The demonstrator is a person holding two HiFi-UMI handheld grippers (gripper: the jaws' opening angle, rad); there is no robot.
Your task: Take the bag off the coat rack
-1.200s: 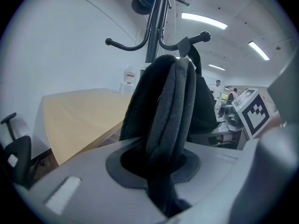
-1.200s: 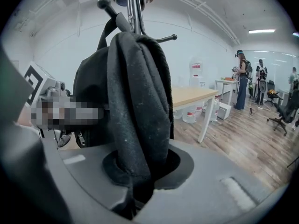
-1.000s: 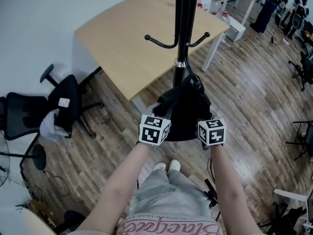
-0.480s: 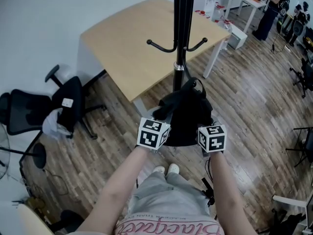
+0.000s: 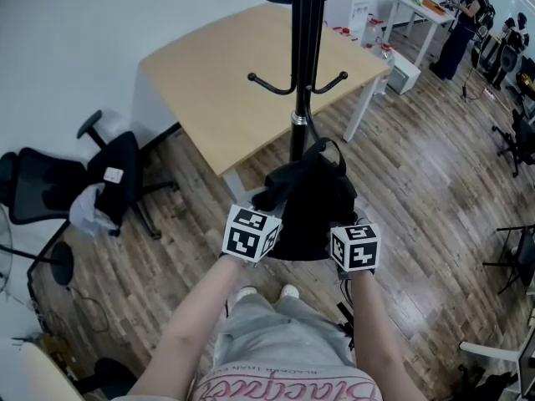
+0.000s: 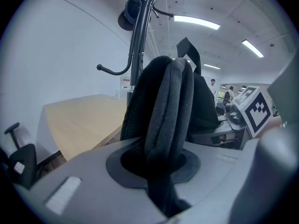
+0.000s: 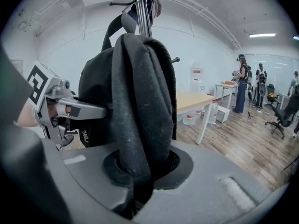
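Two grippers, left gripper (image 5: 269,210) and right gripper (image 5: 341,224), hold the black bag (image 5: 311,195) in the head view, just beside the coat rack (image 5: 301,65) pole. The left gripper view shows its jaws clamped on a thick padded strap (image 6: 166,111); the right gripper view, on a soft fabric fold (image 7: 140,106). Limp and likely light, it should sag, so those padded straps seem the surest hold.

Bag (image 5: 311,203) before coat rack (image 5: 303,48); table (image 5: 217,82) behind rack.
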